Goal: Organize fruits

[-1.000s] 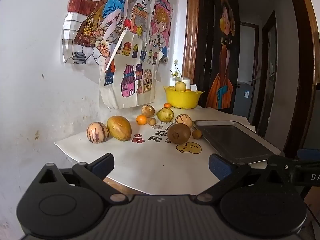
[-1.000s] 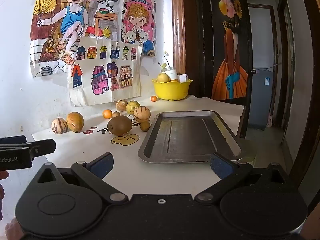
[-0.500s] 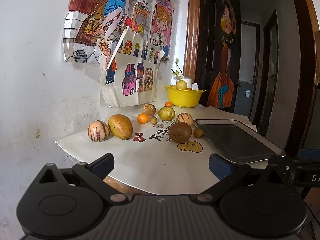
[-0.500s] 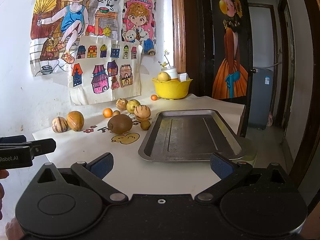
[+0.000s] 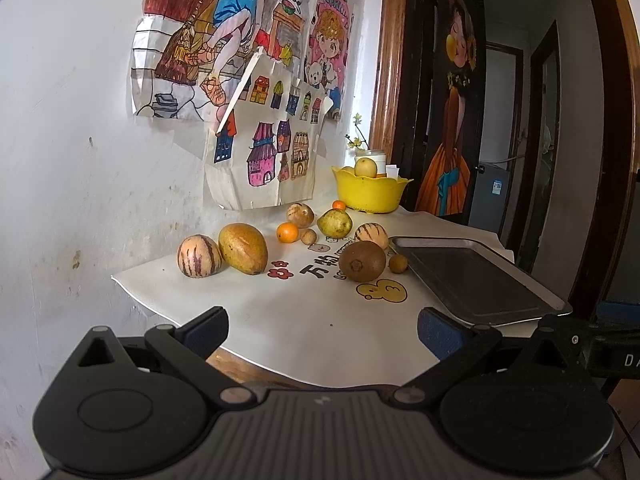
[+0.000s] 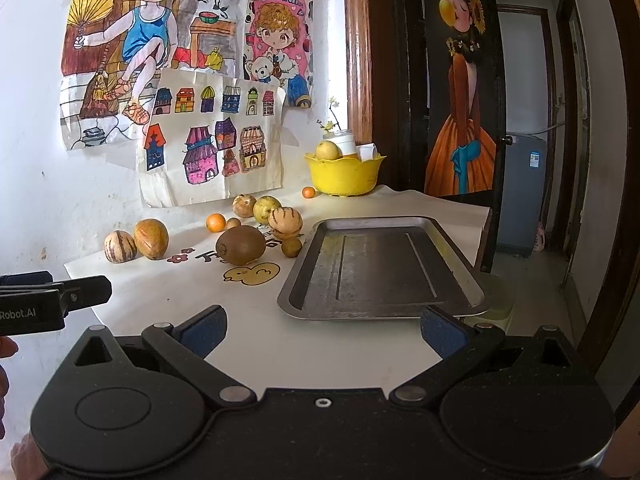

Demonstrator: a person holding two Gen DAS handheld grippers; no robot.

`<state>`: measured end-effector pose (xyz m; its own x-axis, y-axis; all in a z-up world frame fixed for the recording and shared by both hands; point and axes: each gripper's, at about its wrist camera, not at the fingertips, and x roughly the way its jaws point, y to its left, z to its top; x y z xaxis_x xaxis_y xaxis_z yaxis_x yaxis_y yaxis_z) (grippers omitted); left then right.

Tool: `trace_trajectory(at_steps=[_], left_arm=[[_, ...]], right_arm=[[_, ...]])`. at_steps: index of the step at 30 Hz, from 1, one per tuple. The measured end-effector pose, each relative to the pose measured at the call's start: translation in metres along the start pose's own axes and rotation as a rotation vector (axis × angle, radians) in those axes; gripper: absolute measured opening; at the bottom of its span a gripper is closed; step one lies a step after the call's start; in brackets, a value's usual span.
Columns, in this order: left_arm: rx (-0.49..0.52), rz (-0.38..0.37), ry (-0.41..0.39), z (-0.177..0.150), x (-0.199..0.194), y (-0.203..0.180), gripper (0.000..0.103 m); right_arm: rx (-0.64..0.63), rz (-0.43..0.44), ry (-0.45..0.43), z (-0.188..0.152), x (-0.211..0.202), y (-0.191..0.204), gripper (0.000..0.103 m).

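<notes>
Several fruits lie on a white table: a striped melon, a mango, an orange, a brown kiwi, a pear and a second striped melon. The kiwi and mango also show in the right wrist view. A dark metal tray sits right of the fruits and holds nothing. My left gripper is open and empty at the table's near edge. My right gripper is open and empty, just short of the tray.
A yellow bowl with a pale fruit stands at the table's back by the wall. Children's drawings hang on the wall at left. A doorway opens at right. The left gripper's body shows at the left edge.
Both grippers have drifted slightly, so the table scene sits a little differently in view. Both stay open and no fruit has moved.
</notes>
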<state>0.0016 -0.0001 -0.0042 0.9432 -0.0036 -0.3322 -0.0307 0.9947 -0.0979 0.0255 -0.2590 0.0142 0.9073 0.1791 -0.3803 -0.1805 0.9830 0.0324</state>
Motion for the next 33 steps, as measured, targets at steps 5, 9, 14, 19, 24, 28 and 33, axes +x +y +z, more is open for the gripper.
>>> trace_trajectory(at_steps=[5,9,14,19,24,28,33], left_arm=[[-0.003,0.002,0.000,-0.0003,0.0000,0.0005,0.103],[-0.006,0.004,0.002,-0.0004,-0.0003,0.0006,0.103],[-0.006,0.004,0.000,-0.0002,-0.0003,0.0010,0.103],[-0.006,0.004,0.001,0.0000,-0.0003,0.0011,0.103],[-0.008,0.005,0.002,0.0003,-0.0007,0.0015,0.103],[-0.010,0.006,0.002,0.0002,-0.0013,0.0019,0.103],[-0.014,0.006,0.005,0.0001,-0.0020,0.0024,0.103]], right_arm=[[0.004,-0.006,0.005,0.0003,0.0009,0.0000,0.103],[0.005,-0.006,0.005,-0.0002,0.0007,-0.0006,0.103],[0.006,-0.006,0.004,-0.0006,0.0006,-0.0003,0.103],[0.005,-0.007,0.005,-0.0006,0.0010,-0.0002,0.103],[0.005,-0.006,0.004,-0.0008,0.0011,-0.0001,0.103],[0.005,-0.004,0.007,-0.0014,0.0009,-0.0001,0.103],[0.006,-0.005,0.006,-0.0016,0.0009,-0.0002,0.103]])
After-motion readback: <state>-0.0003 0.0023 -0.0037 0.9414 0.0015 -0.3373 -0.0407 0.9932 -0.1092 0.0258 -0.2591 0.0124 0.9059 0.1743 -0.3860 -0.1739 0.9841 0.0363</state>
